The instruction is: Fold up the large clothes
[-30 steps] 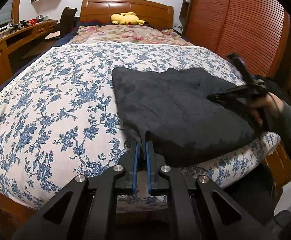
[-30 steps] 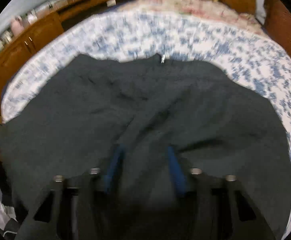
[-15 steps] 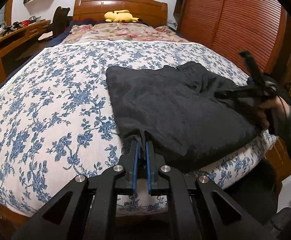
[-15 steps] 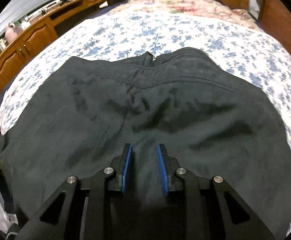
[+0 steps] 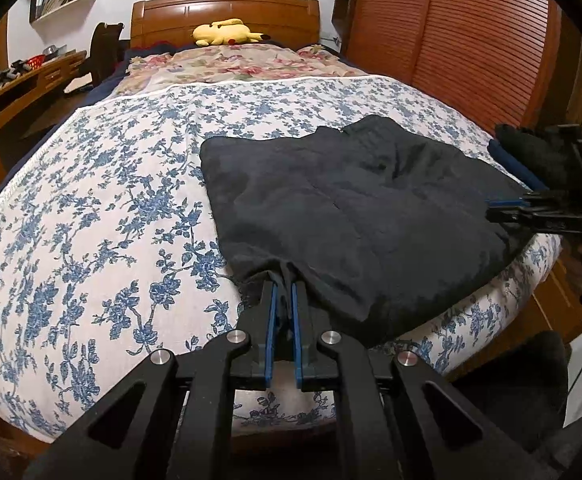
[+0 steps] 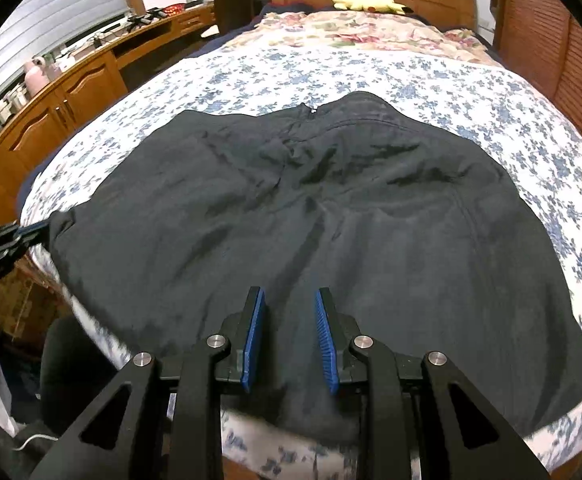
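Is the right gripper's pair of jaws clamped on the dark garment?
No, the right gripper has its jaws apart above the dark garment, nothing pinched between them.

Bed (image 5: 227, 12): wooden headboard, covered by blue-floral bedspread (image 5: 91, 208).
Dark garment (image 5: 351, 216): spread on the bedspread's near corner.
Yellow plush toy (image 5: 227, 32): laid by the headboard.

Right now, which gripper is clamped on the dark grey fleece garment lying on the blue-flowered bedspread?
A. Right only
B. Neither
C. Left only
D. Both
C: the left gripper pinches the near corner of the dark grey fleece garment, while the right gripper stands open above the cloth.
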